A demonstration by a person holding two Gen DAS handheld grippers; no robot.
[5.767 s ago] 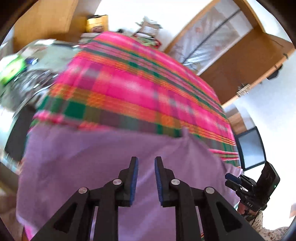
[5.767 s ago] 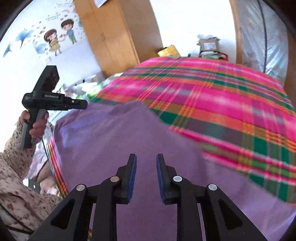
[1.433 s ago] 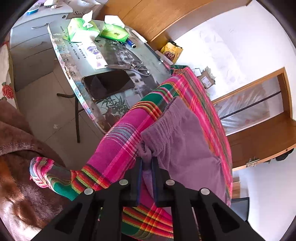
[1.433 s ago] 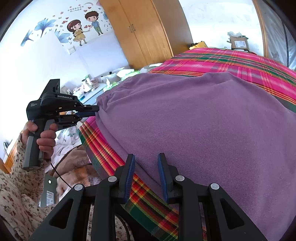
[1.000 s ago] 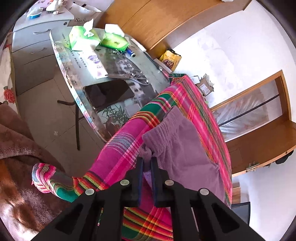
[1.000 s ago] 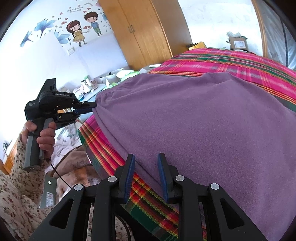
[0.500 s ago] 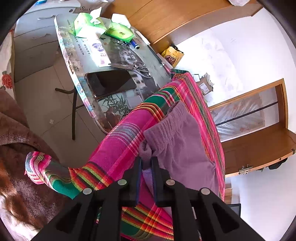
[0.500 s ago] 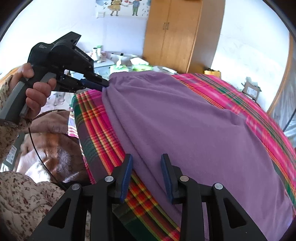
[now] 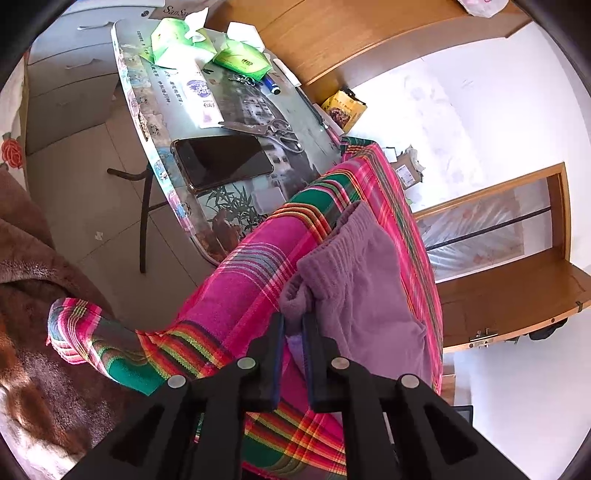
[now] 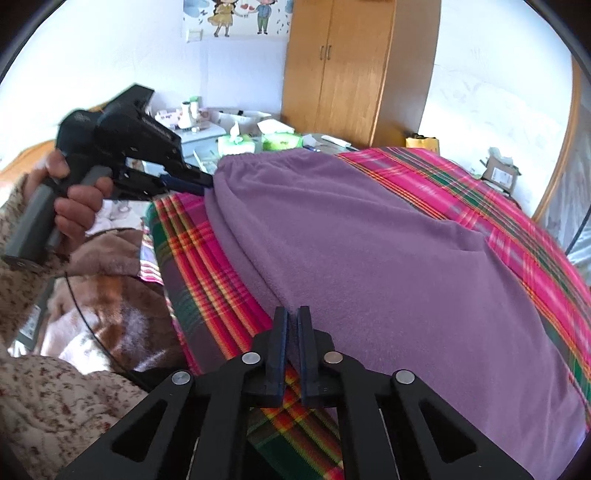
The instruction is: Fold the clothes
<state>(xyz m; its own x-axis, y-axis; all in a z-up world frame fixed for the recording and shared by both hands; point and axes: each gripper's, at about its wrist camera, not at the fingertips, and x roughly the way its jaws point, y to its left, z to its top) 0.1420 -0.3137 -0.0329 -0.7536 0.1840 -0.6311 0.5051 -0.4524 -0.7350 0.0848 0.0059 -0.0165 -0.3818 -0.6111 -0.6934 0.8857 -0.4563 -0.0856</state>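
A pair of purple fleece trousers is lying spread out on a pink, green and orange plaid blanket that is covering the bed. The elastic waistband is sitting at the bed's edge nearest the table. The left gripper is pinching a bunched corner of that waistband, its jaws closed to a narrow gap with purple cloth filling it; from the right wrist view the same tool is showing at the waistband corner, held by a hand in a flowered sleeve. The right gripper is sitting at the near side edge of the trousers, its jaws drawn almost together, and the cloth's edge is lying right at the tips, though I cannot tell whether any is caught between them.

Beside the bed a glass-topped table is holding a dark phone, scissors, a blue pen and two green tissue packs, each with white tissue sticking out of the top. A white box behind them is reading "SanSa", the rest cut off. A brown furry blanket is lying by the bed's corner. A wooden wardrobe is standing against the wall, with a cartoon couple sticker beside it.
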